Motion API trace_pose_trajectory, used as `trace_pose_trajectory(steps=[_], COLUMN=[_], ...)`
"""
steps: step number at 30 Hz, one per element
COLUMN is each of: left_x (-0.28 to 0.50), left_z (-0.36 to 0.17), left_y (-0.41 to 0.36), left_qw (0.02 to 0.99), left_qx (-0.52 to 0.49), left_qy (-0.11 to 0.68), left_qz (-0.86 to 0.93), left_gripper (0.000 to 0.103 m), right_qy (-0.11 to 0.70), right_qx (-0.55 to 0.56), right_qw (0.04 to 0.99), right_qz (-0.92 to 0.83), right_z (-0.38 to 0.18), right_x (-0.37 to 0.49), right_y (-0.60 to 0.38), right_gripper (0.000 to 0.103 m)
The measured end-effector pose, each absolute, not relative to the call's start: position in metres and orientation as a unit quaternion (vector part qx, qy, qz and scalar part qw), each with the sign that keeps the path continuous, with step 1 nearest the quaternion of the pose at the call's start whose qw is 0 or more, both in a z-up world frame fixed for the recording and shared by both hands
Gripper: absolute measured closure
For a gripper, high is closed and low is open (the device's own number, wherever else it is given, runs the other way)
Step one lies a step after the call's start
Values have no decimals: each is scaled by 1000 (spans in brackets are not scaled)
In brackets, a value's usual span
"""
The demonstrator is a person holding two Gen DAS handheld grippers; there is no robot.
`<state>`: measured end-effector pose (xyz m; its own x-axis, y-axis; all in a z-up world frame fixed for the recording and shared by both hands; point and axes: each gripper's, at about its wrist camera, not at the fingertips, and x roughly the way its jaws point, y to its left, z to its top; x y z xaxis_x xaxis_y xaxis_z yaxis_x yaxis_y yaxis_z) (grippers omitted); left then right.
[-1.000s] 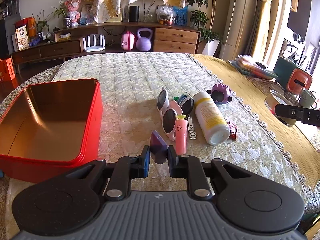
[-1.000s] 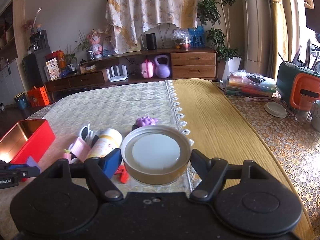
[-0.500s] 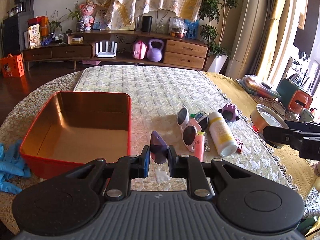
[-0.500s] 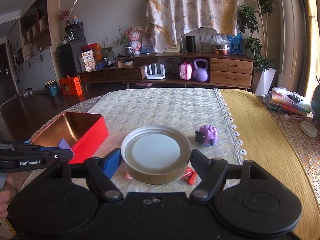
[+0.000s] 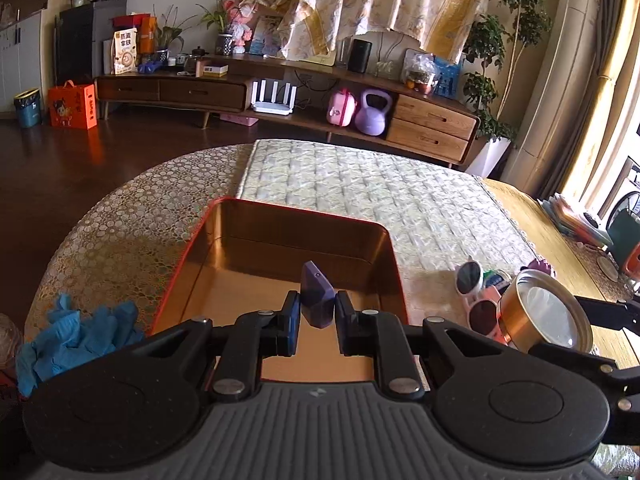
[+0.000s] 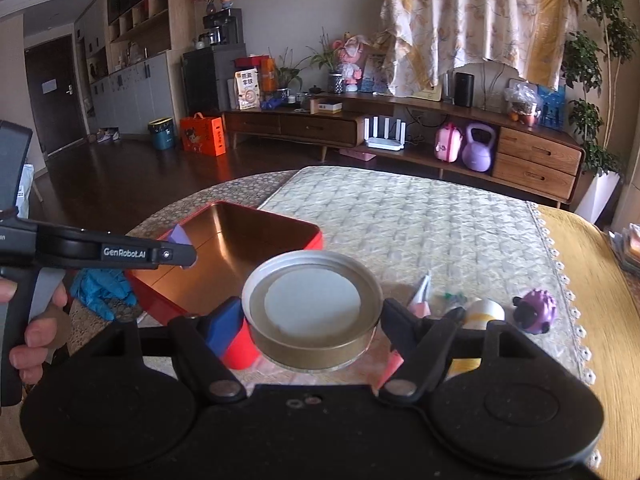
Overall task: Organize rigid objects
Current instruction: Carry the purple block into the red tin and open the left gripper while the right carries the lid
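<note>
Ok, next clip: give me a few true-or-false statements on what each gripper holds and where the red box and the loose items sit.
1. The left gripper is shut on a small purple object. True.
2. The right gripper is open with nothing in it. False: it is shut on a round tin.
3. The red box already holds several items. False: its visible inside shows only a bare floor.
4. The purple object hangs over the red box. True.
5. Sunglasses lie on the table to the right of the box. True.
6. The blue gloves lie inside the box. False: they lie on the table outside it, to its left.
</note>
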<state>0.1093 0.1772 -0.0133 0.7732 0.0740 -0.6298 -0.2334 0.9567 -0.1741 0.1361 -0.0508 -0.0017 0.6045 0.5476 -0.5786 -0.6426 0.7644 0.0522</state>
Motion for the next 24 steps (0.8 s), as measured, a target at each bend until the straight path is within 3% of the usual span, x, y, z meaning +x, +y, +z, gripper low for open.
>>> trace_pose_trajectory(steps=[24], left_x=[222], left_z=[-62], left_y=[244], left_qw=[901], left_qx=[-111], left_qy=[407], left_qz=[95], left_gripper=[85], right_qy=[330], right_qx=[-218], right_qw=[830], right_qz=[392], right_z=[-60], right_x=[192], right_y=[89], right_gripper=[28])
